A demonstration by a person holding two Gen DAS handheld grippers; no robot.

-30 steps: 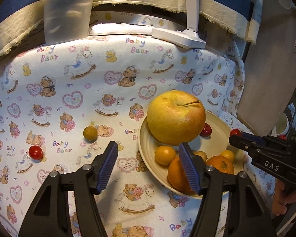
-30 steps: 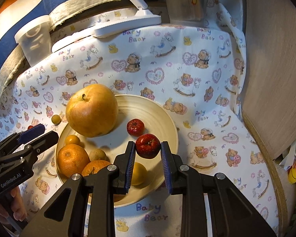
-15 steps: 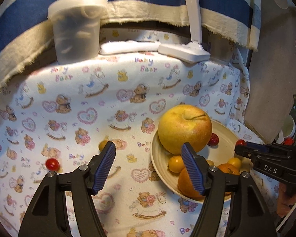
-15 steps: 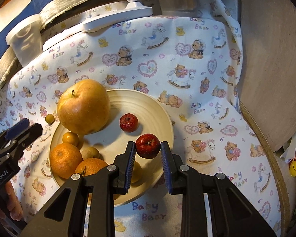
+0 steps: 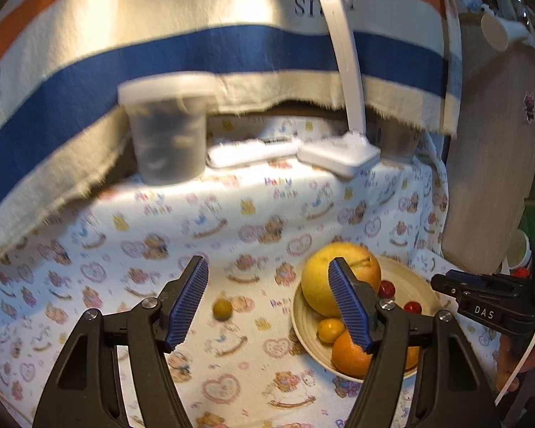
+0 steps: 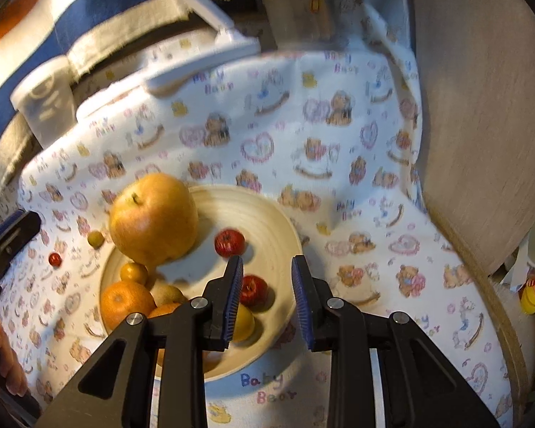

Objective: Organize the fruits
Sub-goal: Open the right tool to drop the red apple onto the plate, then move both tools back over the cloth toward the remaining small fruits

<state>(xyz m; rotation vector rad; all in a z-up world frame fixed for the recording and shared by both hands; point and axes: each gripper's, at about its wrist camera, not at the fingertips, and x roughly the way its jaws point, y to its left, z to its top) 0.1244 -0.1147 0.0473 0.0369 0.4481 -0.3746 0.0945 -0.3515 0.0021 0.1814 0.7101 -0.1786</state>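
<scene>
A cream bowl [image 6: 267,210] holds a big yellow apple [image 6: 153,217], two oranges [image 6: 125,303], small yellow fruits and two small red apples. One red apple [image 6: 255,290] lies on the bowl floor beside my right gripper's left finger, clear of the right pad. My right gripper [image 6: 266,260] hovers over it, open. My left gripper [image 5: 266,261] hangs open and empty above the cloth, left of the bowl [image 5: 303,324]. A small olive fruit [image 5: 222,309] and a red cherry fruit [image 6: 55,259] lie loose on the cloth.
A translucent lidded tub [image 5: 167,135] and a white lamp base [image 5: 339,153] stand at the back under a striped cloth. A wooden board [image 6: 481,107] walls the right side. A hand [image 6: 3,356] holds the left gripper at the bowl's left.
The red apple left my right gripper's pads and now rests in the bowl. My left gripper rose and tipped up, so the bowl sits lower in its view.
</scene>
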